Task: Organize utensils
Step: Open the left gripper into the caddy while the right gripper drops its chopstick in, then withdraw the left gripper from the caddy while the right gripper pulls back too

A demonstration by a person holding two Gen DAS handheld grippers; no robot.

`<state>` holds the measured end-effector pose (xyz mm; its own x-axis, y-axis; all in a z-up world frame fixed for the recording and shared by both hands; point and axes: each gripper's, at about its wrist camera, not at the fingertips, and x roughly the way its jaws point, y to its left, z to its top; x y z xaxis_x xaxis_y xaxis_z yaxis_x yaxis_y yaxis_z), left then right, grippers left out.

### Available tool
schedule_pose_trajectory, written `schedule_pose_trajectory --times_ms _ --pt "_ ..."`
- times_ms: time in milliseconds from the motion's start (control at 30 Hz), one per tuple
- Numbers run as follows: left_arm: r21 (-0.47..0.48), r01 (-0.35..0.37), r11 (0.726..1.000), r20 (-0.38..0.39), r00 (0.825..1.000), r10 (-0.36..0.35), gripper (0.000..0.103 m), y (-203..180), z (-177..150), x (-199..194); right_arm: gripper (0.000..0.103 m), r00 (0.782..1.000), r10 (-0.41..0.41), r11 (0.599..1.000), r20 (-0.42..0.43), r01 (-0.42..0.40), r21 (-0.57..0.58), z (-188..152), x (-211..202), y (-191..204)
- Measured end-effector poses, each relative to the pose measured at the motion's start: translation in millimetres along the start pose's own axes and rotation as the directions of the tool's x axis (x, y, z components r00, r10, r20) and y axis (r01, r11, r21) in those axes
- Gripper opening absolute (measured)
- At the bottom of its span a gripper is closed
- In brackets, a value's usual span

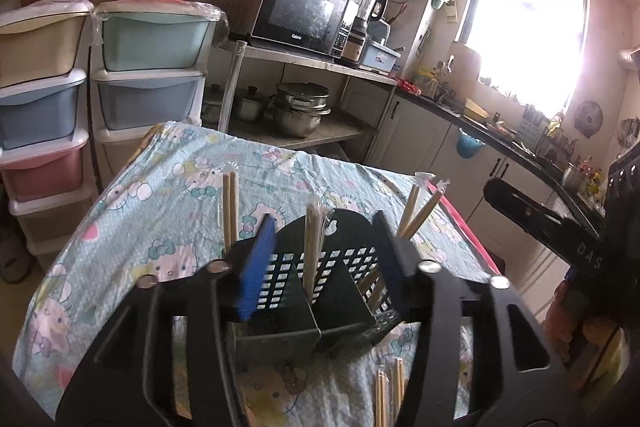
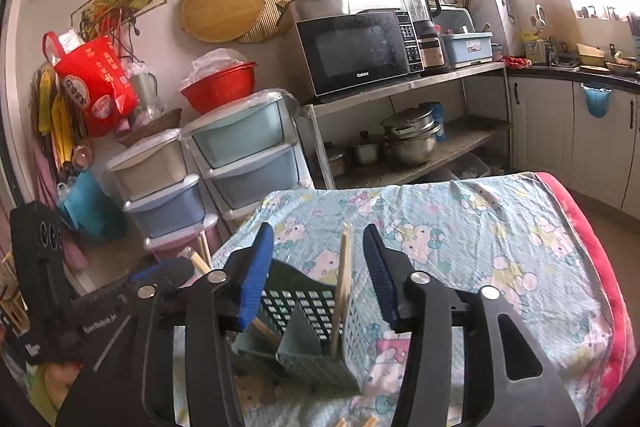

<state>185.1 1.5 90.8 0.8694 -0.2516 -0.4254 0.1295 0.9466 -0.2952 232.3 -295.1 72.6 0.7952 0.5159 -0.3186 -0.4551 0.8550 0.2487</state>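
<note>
1. On my left wrist feed, the left gripper [image 1: 326,223] has its two fingers spread wide apart, with nothing pinched between the blue pads [image 1: 256,267].
2. The dark slatted utensil holder [image 1: 320,287] stands on the cartoon-print tablecloth [image 1: 160,211], right between those spread fingers and a little below their tips; I can't tell whether the pads touch its walls.
3. A wrapped pair of chopsticks [image 1: 313,247] stands nearly upright in the holder's middle compartment, rising in the gap between my left fingers.
4. Another pair [image 1: 230,211] stands just outside the left finger, and two more sticks [image 1: 420,211] lean outward beyond the other finger.
5. A few loose chopsticks [image 1: 390,391] lie flat on the cloth, below the holder at the bottom of the left view.
6. On my right wrist feed, the right gripper [image 2: 320,247] is also wide open and empty, its fingers on either side of the same holder [image 2: 316,331].
7. There a single chopstick [image 2: 343,287] stands almost upright in the holder's right-hand compartment, between my right fingers and closer to the one on the right of the view, touching neither pad.
8. The other gripper's black body [image 2: 120,291] sits just left of the holder in that view.
9. Behind the table I see stacked pastel drawers [image 2: 240,155] and a black microwave [image 2: 356,53] on a metal shelf.
</note>
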Motion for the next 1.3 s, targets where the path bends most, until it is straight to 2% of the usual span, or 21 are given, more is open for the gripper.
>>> schedule_pose_trajectory --times_ms 233,367,500,900,1300 --pt "-0.026 -0.007 1.000 0.030 1.000 0.008 0.072 11 0 -18 0.055 1.000 -0.006 1.000 -0.009 0.006 -0.005 -11 -17 -4" --pt "-0.041 -0.023 0.999 0.037 0.999 0.025 0.087 19 -3 -24 0.056 1.000 -0.013 1.000 -0.019 0.013 -0.005 -17 -23 -7" --pt "-0.057 -0.022 0.998 0.039 0.999 0.024 0.092 22 -7 -30 0.057 0.999 -0.022 1.000 -0.025 0.022 -0.006 -24 -29 -9" --pt "-0.054 -0.016 0.998 0.033 0.999 0.017 0.092 18 -20 -34 0.058 0.997 -0.054 0.998 -0.063 0.053 -0.022 -46 -40 -17" --pt "-0.012 -0.004 1.000 -0.040 0.999 0.003 0.092 4 -49 -26 0.058 0.992 -0.082 0.997 -0.097 0.080 -0.021 -66 -45 -26"
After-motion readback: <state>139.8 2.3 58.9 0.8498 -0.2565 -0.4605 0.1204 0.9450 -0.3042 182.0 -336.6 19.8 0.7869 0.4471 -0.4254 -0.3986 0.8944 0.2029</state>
